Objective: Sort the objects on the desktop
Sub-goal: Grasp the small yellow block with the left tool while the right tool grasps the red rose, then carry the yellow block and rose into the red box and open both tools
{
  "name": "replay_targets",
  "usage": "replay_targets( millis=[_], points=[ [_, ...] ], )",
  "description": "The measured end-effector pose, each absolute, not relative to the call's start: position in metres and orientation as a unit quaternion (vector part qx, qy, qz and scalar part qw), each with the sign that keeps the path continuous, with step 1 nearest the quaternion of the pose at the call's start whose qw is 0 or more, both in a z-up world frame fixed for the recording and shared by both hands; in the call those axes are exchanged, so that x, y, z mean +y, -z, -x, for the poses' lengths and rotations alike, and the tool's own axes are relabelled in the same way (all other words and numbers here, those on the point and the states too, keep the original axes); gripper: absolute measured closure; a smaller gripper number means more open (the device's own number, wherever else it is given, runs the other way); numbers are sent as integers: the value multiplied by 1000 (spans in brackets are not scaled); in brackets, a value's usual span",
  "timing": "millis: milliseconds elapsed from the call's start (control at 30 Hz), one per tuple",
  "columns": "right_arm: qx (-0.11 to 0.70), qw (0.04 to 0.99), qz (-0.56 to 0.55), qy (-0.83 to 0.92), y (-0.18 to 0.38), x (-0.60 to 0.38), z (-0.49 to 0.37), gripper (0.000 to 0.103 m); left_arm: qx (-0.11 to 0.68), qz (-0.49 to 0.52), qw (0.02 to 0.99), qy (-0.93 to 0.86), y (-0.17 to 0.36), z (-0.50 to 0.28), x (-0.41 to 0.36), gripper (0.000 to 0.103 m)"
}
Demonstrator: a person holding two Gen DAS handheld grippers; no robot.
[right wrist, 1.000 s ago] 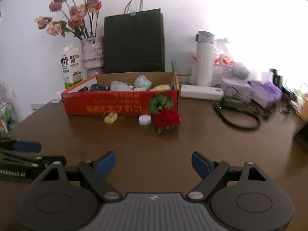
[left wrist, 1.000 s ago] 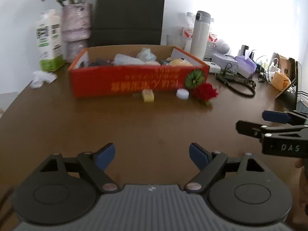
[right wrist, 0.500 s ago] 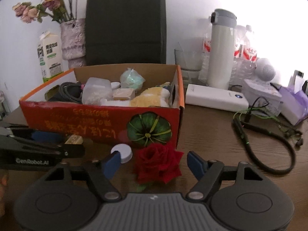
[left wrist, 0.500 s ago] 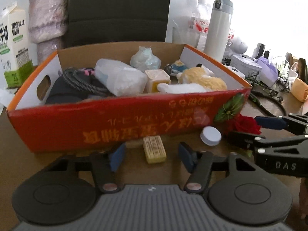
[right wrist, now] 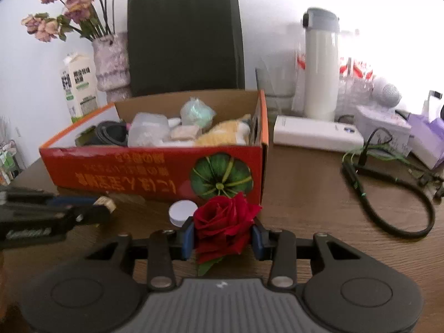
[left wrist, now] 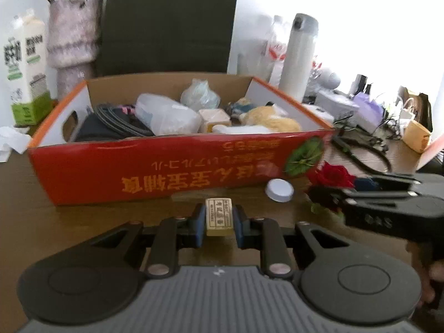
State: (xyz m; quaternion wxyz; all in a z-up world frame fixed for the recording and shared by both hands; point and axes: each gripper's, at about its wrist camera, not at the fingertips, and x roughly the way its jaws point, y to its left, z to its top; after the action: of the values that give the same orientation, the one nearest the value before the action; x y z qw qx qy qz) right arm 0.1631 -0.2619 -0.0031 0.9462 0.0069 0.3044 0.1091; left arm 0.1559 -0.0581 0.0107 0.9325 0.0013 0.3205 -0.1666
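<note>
Just in front of the red box (left wrist: 177, 166), the left gripper (left wrist: 219, 220) has just closed its fingers on the small yellow block (left wrist: 218, 216); the right gripper (right wrist: 223, 236) has just closed around the red rose (right wrist: 224, 226). Soft petals could crush or slip during lifting, and the white cap (right wrist: 181, 212) beside the rose might get knocked.

White thermos (right wrist: 322, 63), milk carton (left wrist: 23, 66), dark paper bag (right wrist: 184, 36).

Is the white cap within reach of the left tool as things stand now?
Probably not at once: the left tool is shut on the yellow block. The cap itself lies uncovered, beside the rose.
</note>
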Motion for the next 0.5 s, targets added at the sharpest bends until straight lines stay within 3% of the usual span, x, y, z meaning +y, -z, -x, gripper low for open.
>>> replay_targets(
  millis=[500],
  points=[
    [269,955,-25,-123,-12,-234,-25,64,315,0,939,140,-19,14,-26,81]
  ],
)
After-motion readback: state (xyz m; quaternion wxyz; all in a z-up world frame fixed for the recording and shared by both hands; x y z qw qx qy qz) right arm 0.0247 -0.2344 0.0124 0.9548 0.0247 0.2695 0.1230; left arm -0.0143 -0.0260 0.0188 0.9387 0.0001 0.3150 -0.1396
